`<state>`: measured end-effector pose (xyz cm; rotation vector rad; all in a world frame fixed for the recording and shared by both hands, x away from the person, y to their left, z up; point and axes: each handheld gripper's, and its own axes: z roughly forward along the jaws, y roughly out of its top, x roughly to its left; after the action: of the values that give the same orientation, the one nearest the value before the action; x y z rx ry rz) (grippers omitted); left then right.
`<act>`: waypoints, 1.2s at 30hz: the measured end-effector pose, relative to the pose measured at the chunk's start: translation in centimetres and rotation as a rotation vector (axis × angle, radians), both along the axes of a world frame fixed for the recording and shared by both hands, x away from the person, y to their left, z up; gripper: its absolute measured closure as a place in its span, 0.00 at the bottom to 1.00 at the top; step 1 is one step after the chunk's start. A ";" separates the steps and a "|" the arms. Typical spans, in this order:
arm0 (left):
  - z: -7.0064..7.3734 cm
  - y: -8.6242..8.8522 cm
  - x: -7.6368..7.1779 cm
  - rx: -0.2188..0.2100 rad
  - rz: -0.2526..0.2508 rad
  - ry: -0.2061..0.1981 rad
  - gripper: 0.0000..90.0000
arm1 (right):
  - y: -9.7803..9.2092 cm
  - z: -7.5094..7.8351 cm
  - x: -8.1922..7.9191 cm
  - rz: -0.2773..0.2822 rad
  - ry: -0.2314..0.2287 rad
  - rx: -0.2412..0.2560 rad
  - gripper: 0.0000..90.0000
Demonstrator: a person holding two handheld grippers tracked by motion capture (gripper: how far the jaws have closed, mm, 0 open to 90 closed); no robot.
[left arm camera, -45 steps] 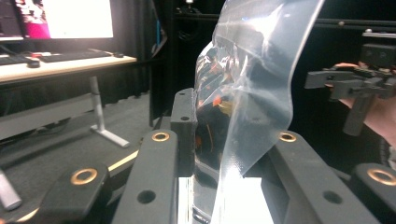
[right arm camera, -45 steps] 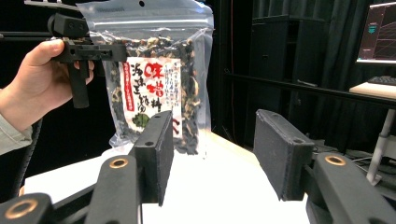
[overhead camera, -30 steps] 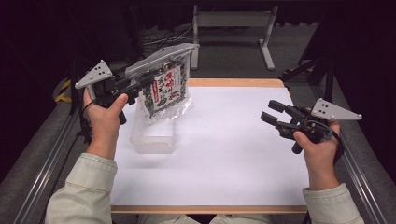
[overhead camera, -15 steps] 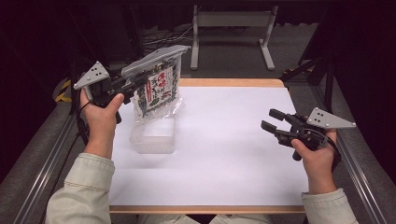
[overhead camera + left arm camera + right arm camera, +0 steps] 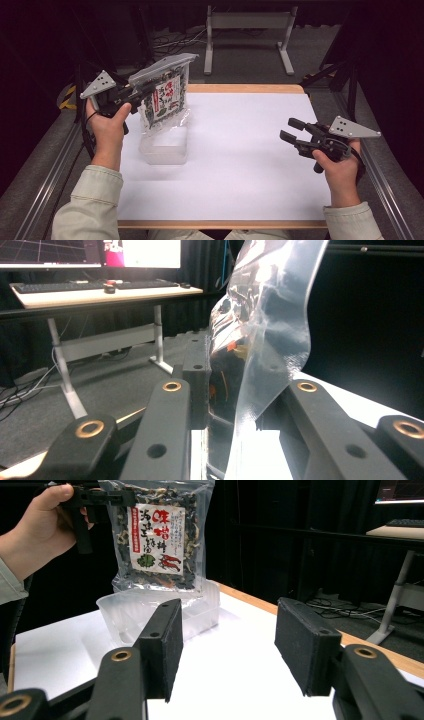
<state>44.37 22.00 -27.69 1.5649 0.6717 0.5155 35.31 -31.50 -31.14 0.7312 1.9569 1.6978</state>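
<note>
Clear plastic, printed with a label, forms the bag (image 5: 163, 96) of dried food that I hold up by its sealed top edge, so it hangs upright with its bottom just above the tub (image 5: 165, 146). My left gripper (image 5: 134, 92) is clamped on that top seam; in the left gripper view the film (image 5: 265, 340) runs between the closed jaws. Gripping high probably lets the bag drop straight into the open tub below. My right gripper (image 5: 290, 129) waits well apart over the bare white table (image 5: 240, 165), jaws spread wide and holding nothing, likely ready to steady the tub.
</note>
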 end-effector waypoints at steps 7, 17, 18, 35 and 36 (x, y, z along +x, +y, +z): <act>-1.3 0.3 0.5 -0.015 0.003 0.028 0.81 | 0.2 -0.1 0.0 0.013 0.007 0.000 0.51; -2.6 0.3 1.1 -0.033 -0.014 0.050 0.81 | 0.3 -0.1 0.0 0.018 0.006 -0.001 0.51; -2.8 0.3 1.2 -0.034 -0.015 0.050 0.81 | 0.3 -0.1 0.0 0.019 0.007 -0.003 0.51; -4.4 0.8 1.0 0.006 -0.010 0.091 0.81 | 0.5 -0.2 0.0 0.025 0.009 -0.002 0.50; -4.6 0.7 1.1 0.006 -0.012 0.094 0.81 | 0.5 -0.2 0.0 0.025 0.010 -0.002 0.50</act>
<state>45.45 22.72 -32.28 1.6061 0.7327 0.4374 35.33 -31.02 -31.31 0.7189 1.9819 1.7093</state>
